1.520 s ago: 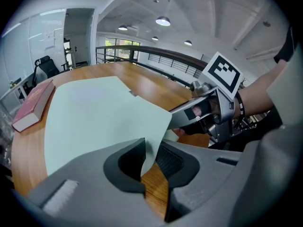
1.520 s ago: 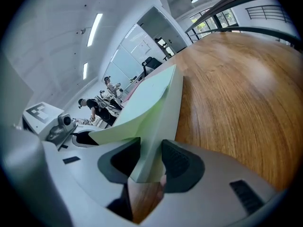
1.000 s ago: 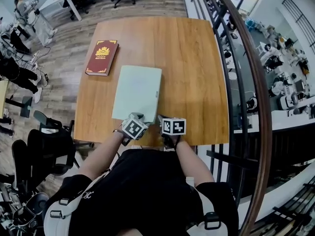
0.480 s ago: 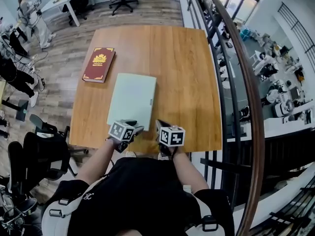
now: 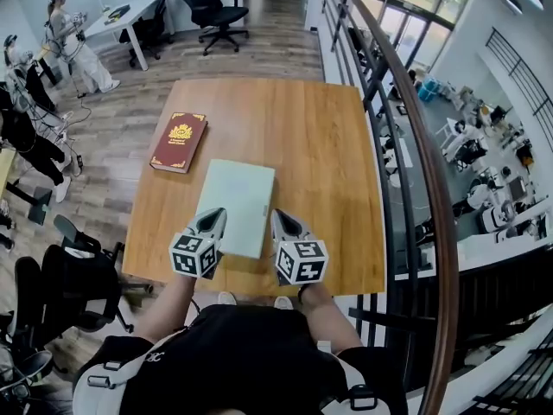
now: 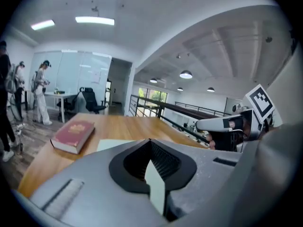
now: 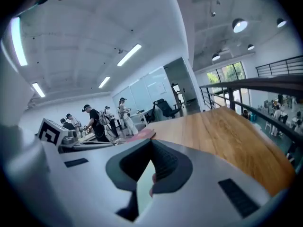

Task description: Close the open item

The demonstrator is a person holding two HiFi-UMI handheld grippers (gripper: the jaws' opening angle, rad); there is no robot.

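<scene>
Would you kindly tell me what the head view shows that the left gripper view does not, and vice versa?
Head view only: the whole green book, closed, and the marker cube on the left gripper. Left gripper view only: its jaws pressed together, empty, and the ceiling lights. Both: the red book, the table and the right gripper.

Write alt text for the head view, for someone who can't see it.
A pale green folder lies closed on a wooden table, with the left gripper and right gripper, both with jaws together, poised at its near edge. A red book lies at the far left.
</scene>
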